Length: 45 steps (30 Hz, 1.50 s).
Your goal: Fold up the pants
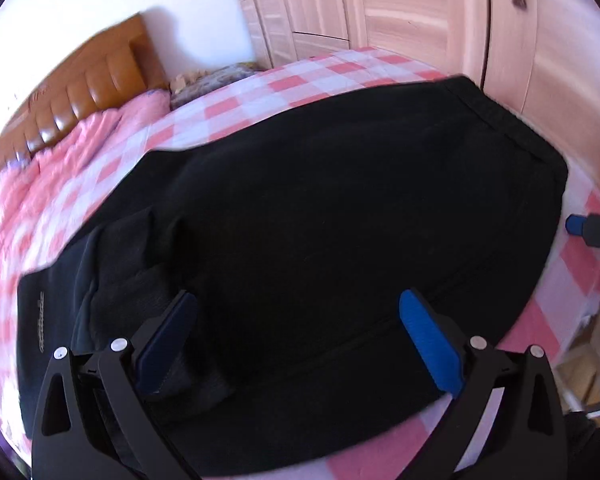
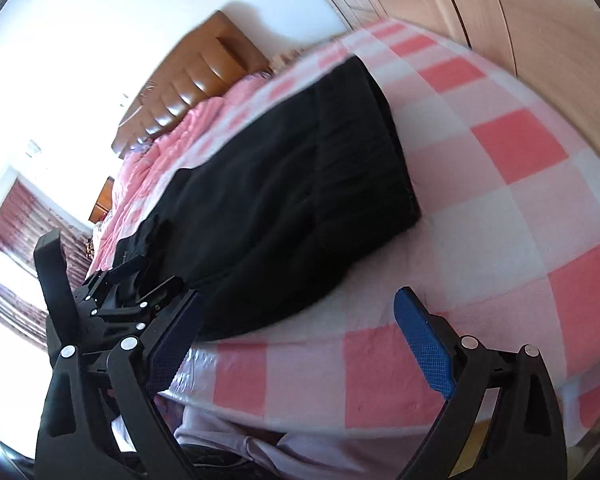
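Observation:
Black pants lie flat across the pink-and-white checked bed sheet. Their ribbed waistband is at the far right, and the leg ends with a small logo are at the near left. My left gripper is open just above the pants' near edge, nothing between its blue pads. In the right wrist view the pants stretch away to the left. My right gripper is open over bare sheet beside the waistband end, holding nothing. The left gripper shows there over the leg ends.
An orange-brown padded headboard and a bunched pink quilt are at the bed's far left. Pale wooden wardrobe doors stand behind the bed. A red curtain hangs at the left. The bed edge is close below the right gripper.

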Tool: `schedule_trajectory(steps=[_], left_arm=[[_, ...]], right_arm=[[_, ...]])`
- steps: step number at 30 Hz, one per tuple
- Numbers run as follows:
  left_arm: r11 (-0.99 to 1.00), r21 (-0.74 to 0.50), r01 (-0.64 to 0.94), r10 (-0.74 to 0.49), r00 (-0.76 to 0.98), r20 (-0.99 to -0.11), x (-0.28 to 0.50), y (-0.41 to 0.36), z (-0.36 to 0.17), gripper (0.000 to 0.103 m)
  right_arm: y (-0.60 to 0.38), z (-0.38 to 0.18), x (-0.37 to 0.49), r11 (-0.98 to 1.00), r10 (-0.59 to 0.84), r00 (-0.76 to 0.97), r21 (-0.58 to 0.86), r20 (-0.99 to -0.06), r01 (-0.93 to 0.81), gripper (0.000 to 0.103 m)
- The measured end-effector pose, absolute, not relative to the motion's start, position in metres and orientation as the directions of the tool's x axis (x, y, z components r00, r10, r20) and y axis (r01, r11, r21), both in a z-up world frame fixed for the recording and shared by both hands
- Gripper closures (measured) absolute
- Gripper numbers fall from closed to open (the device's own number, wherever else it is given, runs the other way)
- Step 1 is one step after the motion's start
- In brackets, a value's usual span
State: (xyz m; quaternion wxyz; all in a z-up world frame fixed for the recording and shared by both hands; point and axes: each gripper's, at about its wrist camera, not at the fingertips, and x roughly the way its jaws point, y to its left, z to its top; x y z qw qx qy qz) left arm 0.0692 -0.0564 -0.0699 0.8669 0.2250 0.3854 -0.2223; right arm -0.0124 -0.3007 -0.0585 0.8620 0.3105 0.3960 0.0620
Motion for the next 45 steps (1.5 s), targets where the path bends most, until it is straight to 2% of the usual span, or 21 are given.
schedule_trajectory(steps=[2,7,9,12,15,18,19,20,21,22,24,26,30,32,33,36,40,45], left_arm=[[0.809,0.195,0.554,-0.219,0.593,-0.775,0.076,-0.058,-0.073,0.001],[0.834,0.02,0.551,-0.309,0.497,-0.811,0.092,-0.041,-0.082,0.001],[0.828,0.037,0.559,-0.306,0.507,-0.806,0.089,-0.043,-0.083,0.001],[0.831,0.031,0.555,-0.306,0.504,-0.808,0.088,-0.043,-0.084,0.001],[0.834,0.024,0.551,-0.312,0.507,-0.803,0.086,-0.041,-0.084,0.001],[0.834,0.015,0.551,-0.32,0.506,-0.801,0.086,-0.039,-0.084,0.001],[0.834,0.012,0.552,-0.323,0.505,-0.801,0.088,-0.038,-0.085,0.001],[0.834,0.007,0.552,-0.327,0.504,-0.8,0.088,-0.037,-0.086,0.001],[0.832,0.004,0.554,-0.332,0.504,-0.797,0.087,-0.036,-0.086,0.001],[0.832,0.005,0.555,-0.333,0.506,-0.796,0.087,-0.038,-0.086,0.001],[0.831,0.005,0.556,-0.336,0.509,-0.793,0.085,-0.037,-0.087,0.001],[0.83,0.005,0.558,-0.337,0.509,-0.792,0.084,-0.038,-0.087,0.001],[0.832,0.004,0.555,-0.339,0.513,-0.789,0.084,-0.038,-0.087,0.001],[0.832,0.004,0.554,-0.337,0.512,-0.791,0.084,-0.038,-0.087,0.001],[0.833,0.004,0.554,-0.334,0.51,-0.793,0.084,-0.039,-0.086,0.001],[0.831,0.001,0.556,-0.329,0.494,-0.805,0.088,-0.04,-0.085,0.001],[0.838,-0.002,0.545,-0.278,0.425,-0.862,0.102,-0.052,-0.068,0.003],[0.746,0.001,0.665,-0.348,0.392,-0.852,0.105,-0.116,-0.005,0.002]], right_arm=[[-0.302,-0.059,-0.006,0.799,0.352,0.672,0.583,-0.651,0.146,0.009],[-0.298,-0.058,0.007,0.802,0.352,0.644,0.574,-0.679,0.166,0.008],[-0.297,-0.059,0.008,0.79,0.369,0.624,0.586,-0.689,0.181,0.008],[-0.291,-0.062,0.007,0.732,0.466,0.6,0.664,-0.651,0.152,0.008],[-0.281,-0.061,0.01,0.736,0.457,0.6,0.658,-0.656,0.159,0.007],[-0.28,-0.064,0.023,0.68,0.476,0.626,0.71,-0.617,0.183,0.007],[-0.281,-0.064,0.024,0.664,0.468,0.638,0.72,-0.611,0.202,0.009],[-0.285,-0.068,0.022,0.614,0.447,0.677,0.751,-0.585,0.244,0.016],[-0.287,-0.071,0.018,0.592,0.419,0.704,0.76,-0.574,0.268,0.029],[-0.287,-0.072,0.015,0.595,0.388,0.717,0.752,-0.579,0.285,0.035],[-0.287,-0.076,0.005,0.597,0.334,0.731,0.734,-0.595,0.324,0.058],[-0.287,-0.079,-0.001,0.592,0.312,0.743,0.733,-0.593,0.336,0.061],[-0.28,-0.074,0.006,0.631,0.29,0.734,0.699,-0.614,0.336,0.053],[-0.278,-0.076,0.008,0.627,0.281,0.744,0.703,-0.606,0.336,0.054],[-0.276,-0.077,0.007,0.638,0.267,0.752,0.696,-0.602,0.331,0.063],[-0.277,-0.082,0.001,0.654,0.247,0.782,0.693,-0.573,0.302,0.072],[-0.277,-0.08,-0.007,0.708,0.218,0.82,0.664,-0.529,0.24,0.077],[-0.265,-0.071,-0.013,0.781,0.137,0.863,0.589,-0.486,0.207,0.079]])
